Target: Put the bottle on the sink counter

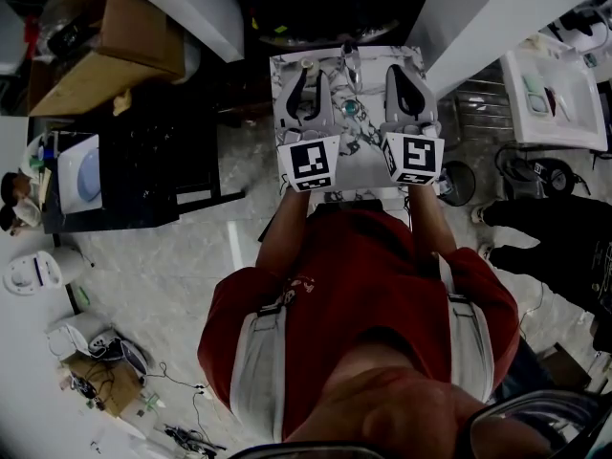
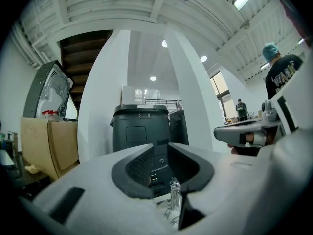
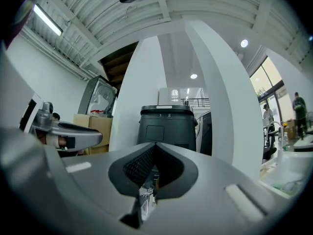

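Two grippers hang level over a white marbled sink counter (image 1: 368, 161), which sits between slanted white pillars (image 1: 497, 17). We see the left gripper (image 1: 308, 76) with its fingers standing apart and nothing between them. The right gripper (image 1: 406, 75) has its fingers closed together and is empty. The bottle (image 1: 351, 109), a small thing with a teal top as far as we can tell, stands on the counter between the grippers, near the chrome tap (image 1: 350, 63). Beyond the counter stands a dark bin (image 2: 141, 129). Cardboard boxes (image 1: 105, 51) sit off to the left, and the floor (image 1: 172, 266) around us is pale and mottled.
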Demonstrator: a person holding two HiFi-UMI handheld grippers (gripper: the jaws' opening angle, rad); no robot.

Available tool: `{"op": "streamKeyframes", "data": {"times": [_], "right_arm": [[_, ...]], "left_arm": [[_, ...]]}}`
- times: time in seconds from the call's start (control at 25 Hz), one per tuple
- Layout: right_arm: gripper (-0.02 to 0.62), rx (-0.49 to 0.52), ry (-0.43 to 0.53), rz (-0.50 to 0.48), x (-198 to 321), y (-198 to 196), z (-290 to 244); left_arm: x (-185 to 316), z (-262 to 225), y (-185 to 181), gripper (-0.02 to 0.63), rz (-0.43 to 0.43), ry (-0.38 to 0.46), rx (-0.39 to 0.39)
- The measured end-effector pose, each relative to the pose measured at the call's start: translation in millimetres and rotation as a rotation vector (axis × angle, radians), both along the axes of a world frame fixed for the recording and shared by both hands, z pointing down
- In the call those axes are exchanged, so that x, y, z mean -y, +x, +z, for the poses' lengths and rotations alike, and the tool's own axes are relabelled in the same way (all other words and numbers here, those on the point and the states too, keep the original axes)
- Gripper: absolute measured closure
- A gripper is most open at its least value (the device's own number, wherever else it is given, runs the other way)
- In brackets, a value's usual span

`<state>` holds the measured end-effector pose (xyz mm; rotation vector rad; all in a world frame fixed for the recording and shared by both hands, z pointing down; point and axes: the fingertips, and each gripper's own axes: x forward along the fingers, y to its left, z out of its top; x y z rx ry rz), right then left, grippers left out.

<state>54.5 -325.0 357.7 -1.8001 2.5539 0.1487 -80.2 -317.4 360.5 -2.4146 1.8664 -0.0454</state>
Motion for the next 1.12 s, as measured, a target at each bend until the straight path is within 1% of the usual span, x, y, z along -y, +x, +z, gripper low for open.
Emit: {"op": "streamKeyframes", "data": {"times": [0.28,0.6,1.12], "right_arm": [[0.595,-0.009,-0.004,-0.005,-0.5,-2.2,1.1],[0.595,-0.014,-0.002,-0.006,0.0,-3.9,0.6],[0.595,-0.027,0.000,-0.013,0.2,-7.3,-0.2]], "left_arm": [[0.9,3.7,-3.5,0.545,-0.013,-0.004,-0.002],[1.5,6.9,-5.2,0.606,-0.020,-0.010,0.003],[-0.9,4.8,-6.7,0.607,-0.030,0.008,0.025]]}}
